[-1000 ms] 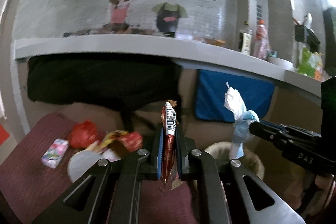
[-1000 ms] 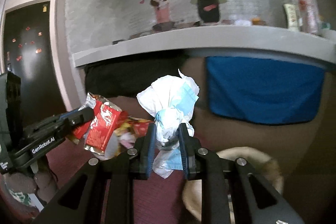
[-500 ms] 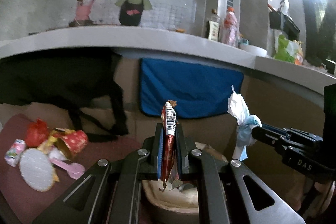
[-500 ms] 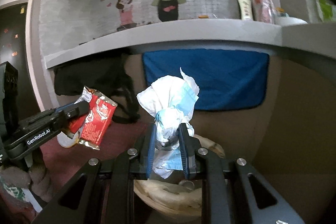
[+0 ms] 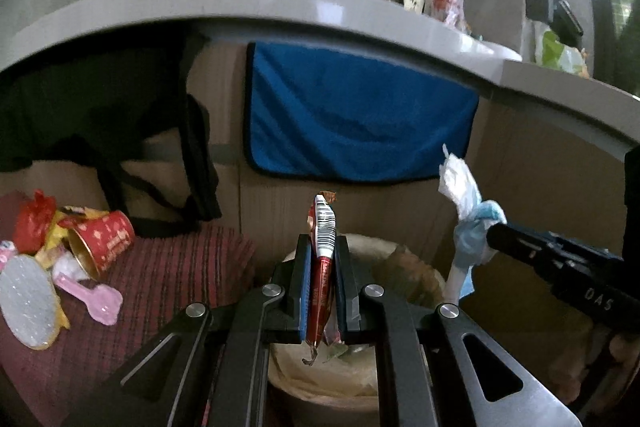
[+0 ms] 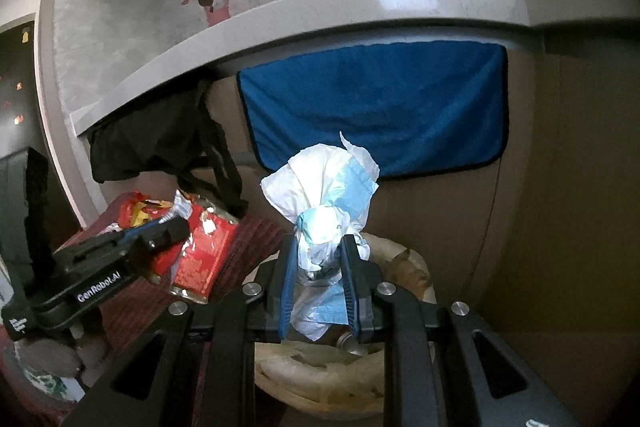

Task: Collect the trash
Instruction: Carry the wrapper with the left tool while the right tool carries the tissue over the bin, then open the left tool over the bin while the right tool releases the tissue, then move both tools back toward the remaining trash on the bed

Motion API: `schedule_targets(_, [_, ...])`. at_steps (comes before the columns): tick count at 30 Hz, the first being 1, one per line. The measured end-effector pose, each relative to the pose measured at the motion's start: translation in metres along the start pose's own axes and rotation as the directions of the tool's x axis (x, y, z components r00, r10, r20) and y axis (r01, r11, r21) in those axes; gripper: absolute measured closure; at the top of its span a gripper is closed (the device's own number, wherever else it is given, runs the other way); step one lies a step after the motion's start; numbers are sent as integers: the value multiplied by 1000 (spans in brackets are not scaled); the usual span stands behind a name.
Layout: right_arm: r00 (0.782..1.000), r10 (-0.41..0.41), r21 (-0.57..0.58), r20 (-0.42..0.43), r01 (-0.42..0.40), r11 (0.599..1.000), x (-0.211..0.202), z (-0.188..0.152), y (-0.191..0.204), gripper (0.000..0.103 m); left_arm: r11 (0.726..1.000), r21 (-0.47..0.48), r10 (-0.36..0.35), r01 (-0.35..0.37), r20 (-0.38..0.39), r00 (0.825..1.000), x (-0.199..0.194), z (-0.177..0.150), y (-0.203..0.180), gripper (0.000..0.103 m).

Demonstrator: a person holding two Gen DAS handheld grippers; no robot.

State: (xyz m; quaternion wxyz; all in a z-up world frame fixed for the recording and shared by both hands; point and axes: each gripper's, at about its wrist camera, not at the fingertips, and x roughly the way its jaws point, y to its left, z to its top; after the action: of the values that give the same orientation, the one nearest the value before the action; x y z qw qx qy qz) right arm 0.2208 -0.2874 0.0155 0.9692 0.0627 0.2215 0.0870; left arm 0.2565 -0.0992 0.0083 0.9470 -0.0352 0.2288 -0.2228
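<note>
My left gripper (image 5: 322, 247) is shut on a red snack wrapper (image 5: 323, 239) with a barcode, held upright over a round trash bin (image 5: 416, 267) lined with a beige bag. My right gripper (image 6: 319, 251) is shut on a crumpled white tissue with a blue face mask (image 6: 326, 199), also over the bin (image 6: 404, 259). In the left wrist view the right gripper (image 5: 492, 231) holds the tissue bundle (image 5: 466, 203) at the right. In the right wrist view the left gripper (image 6: 176, 229) holds the wrapper (image 6: 200, 251) at the left.
More trash lies on a dark red mat (image 5: 168, 267) to the left: a red paper cup (image 5: 104, 239), a red bag (image 5: 34, 219), a pink spoon (image 5: 96, 297), a round lid (image 5: 26, 301). A blue towel (image 5: 356, 119) and a black bag (image 5: 132, 131) hang behind.
Both grippers have swung right from the trash pile on the mat and now sit over the bin, still holding their items. The right gripper's jaws look slightly wider around the tissue.
</note>
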Motion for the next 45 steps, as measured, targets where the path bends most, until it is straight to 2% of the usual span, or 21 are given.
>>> schedule_targets(9, [999,3,33,-32,-2,999,17,-7,-13,84,1000,-2,-16,16,-41,999,22,-6,-4,92])
schedule_targets(16, [998,13,60,-61,-9,998,30,-13,-22,83,998,-17,-60,59,-52,997,36,-3,0,92])
schedule_targets(18, [998,37,64,-47,-34,997,32,-16,-24,79,992,-47,-121,119,-41,992,41,-2,7,85])
schedule_targets(19, [999,33,65,-43,-30,997,33,-17,-24,71,989,-59,-139,136,-55,989,45,-2,9,78])
schedule_targets(20, [999,20,70,-42,-17,997,34,-19,-25,57,987,-77,-150,144,-74,986,49,-1,13,63])
schedule_targets(21, [999,12,78,-38,-9,997,35,-21,-25,50,984,-99,-159,150,-88,983,51,-1,17,53])
schedule_targets(23, [999,3,88,-33,0,996,35,-24,-26,46,981,-128,-161,147,-101,982,52,-2,26,52])
schedule_targets(27, [999,-9,86,-38,12,996,32,-23,-21,46,980,-164,-127,110,-98,987,41,1,45,52])
schedule_targets(34, [1000,-10,64,-13,11,998,17,-11,6,46,987,-156,-46,38,-45,998,1,8,73,52])
schedule_targets(42, [1000,-1,-28,30,2,1000,-4,-1,79,45,982,-181,68,-58,52,996,-78,20,129,52])
schedule_targets(45, [998,50,-67,50,-46,997,-6,6,113,36,974,-195,133,-112,95,987,-116,25,159,52])
